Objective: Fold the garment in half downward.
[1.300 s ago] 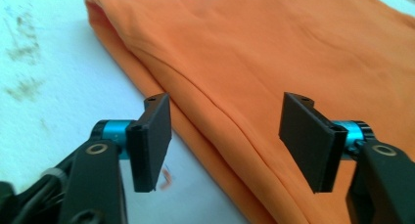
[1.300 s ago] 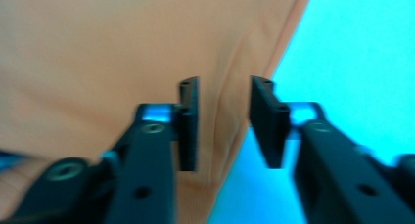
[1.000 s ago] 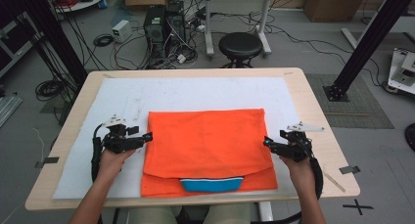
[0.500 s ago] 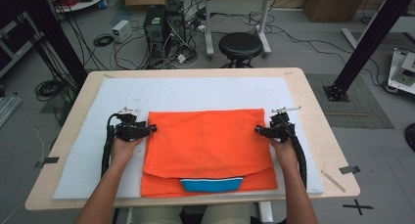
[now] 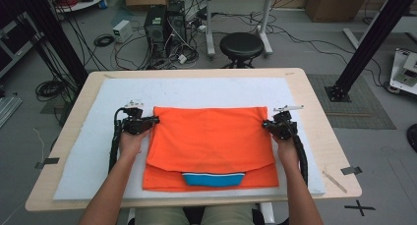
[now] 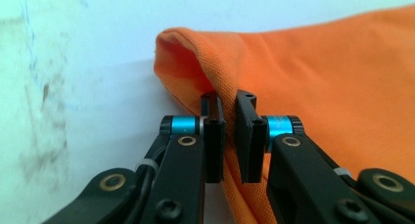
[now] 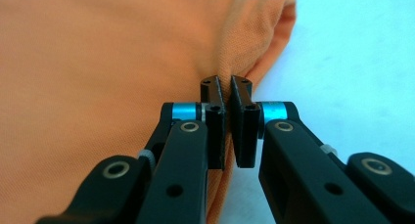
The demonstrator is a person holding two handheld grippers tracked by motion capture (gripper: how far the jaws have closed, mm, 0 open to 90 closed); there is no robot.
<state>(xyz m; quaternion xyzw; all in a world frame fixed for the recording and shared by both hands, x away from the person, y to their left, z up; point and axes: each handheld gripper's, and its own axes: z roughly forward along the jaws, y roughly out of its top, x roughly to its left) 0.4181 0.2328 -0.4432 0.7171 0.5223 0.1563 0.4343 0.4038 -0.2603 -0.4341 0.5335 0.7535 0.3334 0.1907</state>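
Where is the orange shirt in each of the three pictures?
High view: the folded orange cloth shirt lies mid-table on the white mat, a claw at each side edge.
Left gripper view: the shirt fills the right side; its edge fold is pinched in the left claw.
Right gripper view: the shirt fills the left side; its edge is pinched in the right claw.
Shared landmark: the white mat beside the shirt's edge.

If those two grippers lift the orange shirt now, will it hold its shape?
Probably not. The orange shirt looks like soft knit that puckers between the left gripper jaws, so it should sag between grips. Likely light. The right gripper pinches a bunched edge, so slipping seems unlikely.
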